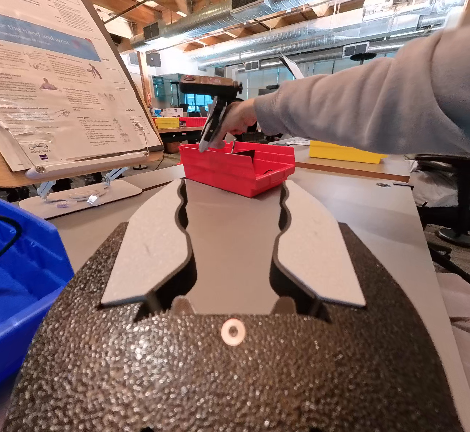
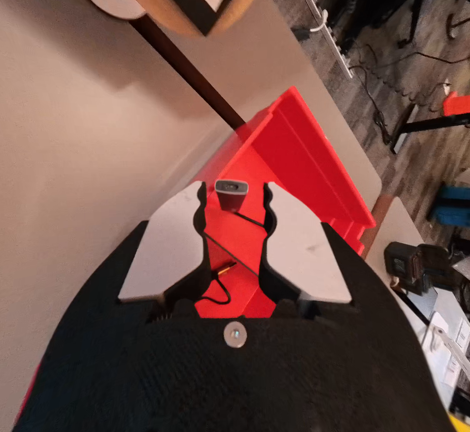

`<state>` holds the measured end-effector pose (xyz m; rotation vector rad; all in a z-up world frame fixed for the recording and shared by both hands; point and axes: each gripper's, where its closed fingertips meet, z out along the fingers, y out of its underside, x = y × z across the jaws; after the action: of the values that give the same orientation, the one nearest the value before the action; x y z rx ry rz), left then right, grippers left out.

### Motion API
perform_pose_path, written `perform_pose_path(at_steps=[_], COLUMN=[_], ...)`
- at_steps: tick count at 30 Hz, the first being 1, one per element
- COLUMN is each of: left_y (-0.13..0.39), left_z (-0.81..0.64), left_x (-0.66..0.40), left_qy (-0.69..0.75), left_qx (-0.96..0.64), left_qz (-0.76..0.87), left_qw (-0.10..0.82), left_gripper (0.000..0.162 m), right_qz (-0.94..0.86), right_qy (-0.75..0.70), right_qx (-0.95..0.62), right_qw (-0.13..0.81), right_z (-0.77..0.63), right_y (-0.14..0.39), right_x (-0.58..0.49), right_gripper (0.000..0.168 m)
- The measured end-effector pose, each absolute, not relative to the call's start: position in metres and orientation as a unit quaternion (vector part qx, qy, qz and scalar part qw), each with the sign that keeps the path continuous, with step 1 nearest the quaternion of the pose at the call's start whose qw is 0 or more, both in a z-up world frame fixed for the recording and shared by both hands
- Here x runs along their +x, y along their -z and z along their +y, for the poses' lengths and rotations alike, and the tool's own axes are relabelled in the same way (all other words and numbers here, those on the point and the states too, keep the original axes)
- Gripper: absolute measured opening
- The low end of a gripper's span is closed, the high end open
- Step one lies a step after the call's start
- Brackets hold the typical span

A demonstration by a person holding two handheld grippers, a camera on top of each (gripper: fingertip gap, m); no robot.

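A red plastic bin (image 1: 236, 173) stands on the grey table (image 1: 343, 216) just ahead of my left gripper (image 1: 232, 187), which is open and empty and low over the table. My right gripper (image 1: 212, 127), held by a hand in a grey sleeve (image 1: 356, 104), points down into the bin. In the right wrist view my right gripper (image 2: 234, 187) is open. A small silver-grey adapter (image 2: 230, 197) stands between its fingertips without touching them. A thin black cable (image 2: 229, 254) and a gold plug (image 2: 226, 269) lie on the bin's floor (image 2: 254, 292).
A blue bin (image 1: 28, 280) sits at my left. A document stand with printed sheets (image 1: 63, 76) stands at the back left. A yellow bin (image 1: 343, 151) lies on the table beyond. A black divider (image 1: 245, 154) crosses the red bin. The table edge and the floor with cables (image 2: 381, 76) are close. The grippers' ends are close to 45 cm from one another.
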<state>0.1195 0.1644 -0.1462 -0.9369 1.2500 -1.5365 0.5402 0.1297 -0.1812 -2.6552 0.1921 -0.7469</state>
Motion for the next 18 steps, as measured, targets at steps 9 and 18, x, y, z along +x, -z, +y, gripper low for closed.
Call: perform_pose_path(at_steps=[9, 18], left_y=[0.141, 0.137], left_z=[0.178, 0.175], left_x=[0.114, 0.114], left_qy=[0.624, 0.648], left_qx=[-0.386, -0.386], left_qz=[0.492, 0.475], left_qw=[0.469, 0.454], left_gripper=[0.068, 0.067], right_qz=[0.255, 0.231], right_qy=[0.272, 0.103], right_qx=[-0.858, -0.905], right_qw=[0.353, 0.342], right_z=[0.126, 0.145], right_y=[0.149, 0.19], right_x=[0.581, 0.5], right_gripper=[0.031, 0.033])
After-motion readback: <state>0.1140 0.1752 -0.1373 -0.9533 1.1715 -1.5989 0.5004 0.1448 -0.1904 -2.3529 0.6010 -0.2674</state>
